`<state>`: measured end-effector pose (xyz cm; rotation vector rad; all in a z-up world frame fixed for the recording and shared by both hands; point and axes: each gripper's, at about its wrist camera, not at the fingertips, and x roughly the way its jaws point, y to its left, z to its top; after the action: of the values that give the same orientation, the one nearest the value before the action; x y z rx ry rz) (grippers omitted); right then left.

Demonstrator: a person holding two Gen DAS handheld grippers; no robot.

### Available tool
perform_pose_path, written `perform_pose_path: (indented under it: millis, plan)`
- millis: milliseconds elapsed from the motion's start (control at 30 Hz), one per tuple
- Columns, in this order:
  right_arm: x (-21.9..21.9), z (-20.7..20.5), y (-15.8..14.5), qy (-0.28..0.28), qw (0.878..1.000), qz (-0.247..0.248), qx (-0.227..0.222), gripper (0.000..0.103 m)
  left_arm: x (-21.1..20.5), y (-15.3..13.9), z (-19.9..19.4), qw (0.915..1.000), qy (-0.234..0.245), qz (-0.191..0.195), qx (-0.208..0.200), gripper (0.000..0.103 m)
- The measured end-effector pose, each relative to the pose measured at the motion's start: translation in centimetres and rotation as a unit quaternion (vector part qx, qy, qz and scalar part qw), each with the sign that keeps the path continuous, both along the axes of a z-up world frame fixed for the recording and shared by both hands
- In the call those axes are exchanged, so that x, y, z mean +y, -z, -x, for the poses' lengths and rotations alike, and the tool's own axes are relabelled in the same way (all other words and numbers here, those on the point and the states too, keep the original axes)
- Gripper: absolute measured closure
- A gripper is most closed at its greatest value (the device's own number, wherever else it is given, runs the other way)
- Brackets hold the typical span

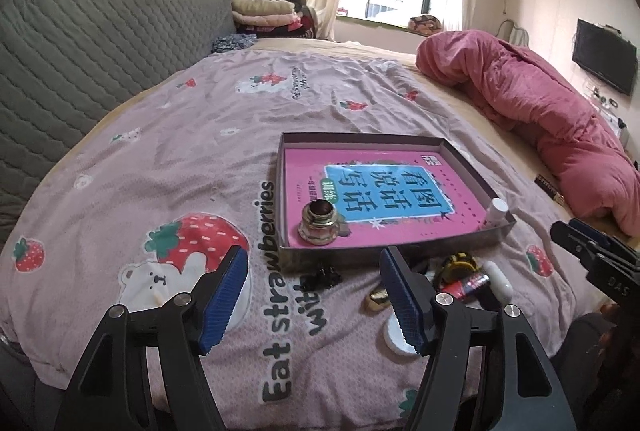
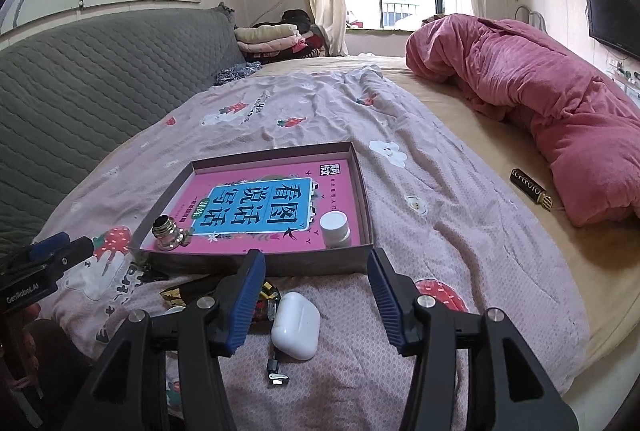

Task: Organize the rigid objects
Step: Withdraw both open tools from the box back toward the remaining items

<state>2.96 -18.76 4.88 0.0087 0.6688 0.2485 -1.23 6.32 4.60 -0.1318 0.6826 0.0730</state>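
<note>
**Two items boxed, a handful still loose on the bed**

The shallow box [image 2: 362, 191] lies on the strawberry bedspread [image 1: 168, 151] with a pink book [image 2: 256, 207] flat on its floor. Two things look already sorted into it: a small glass jar [image 2: 168, 233] in the near corner at about 9 o'clock of the box in the right wrist view, and a white bottle [image 2: 335, 229] in the near corner at about 4 o'clock.

Still outside, just beside the box's near wall, lies a loose cluster: a white earbud case [image 2: 296, 325], a black binder clip [image 1: 320, 277], a gold-coloured piece [image 1: 378, 299], a yellow-and-black item [image 1: 460, 263] and a red-and-black tube [image 1: 466, 285]. A small metal clip [image 2: 276, 371] sits at 6 o'clock from the earbud case. A dark bar-shaped object [image 2: 530, 187] rests well apart, at 3 o'clock, near the rolled pink blanket [image 2: 540, 99]; whether it belongs to the job I cannot tell.

The left gripper [image 1: 312, 295] stands wide apart and holds nothing, the binder clip on the bedspread beyond its tips. The right gripper [image 2: 316, 295] is also spread and empty, with the earbud case lying between its fingers but untouched by the pads.

By my judgement the task is under halfway, and the earbud case seems the likely next pick.
</note>
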Motion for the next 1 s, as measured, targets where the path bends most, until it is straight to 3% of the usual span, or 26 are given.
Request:
perform_pose_path:
  millis: [600, 1000]
  plan:
    - [1.4, 2.2, -0.5, -0.041, 0.999, 0.001, -0.003, 0.05, -2.6, 0.1, 2.0, 0.999, 0.024, -0.01, 0.036, 0.033]
    - [1.5, 3.2, -0.3, -0.047, 0.999, 0.011, 0.014, 0.05, -4.0, 1.3, 2.4, 0.9961, 0.051, 0.022, 0.069, 0.033]
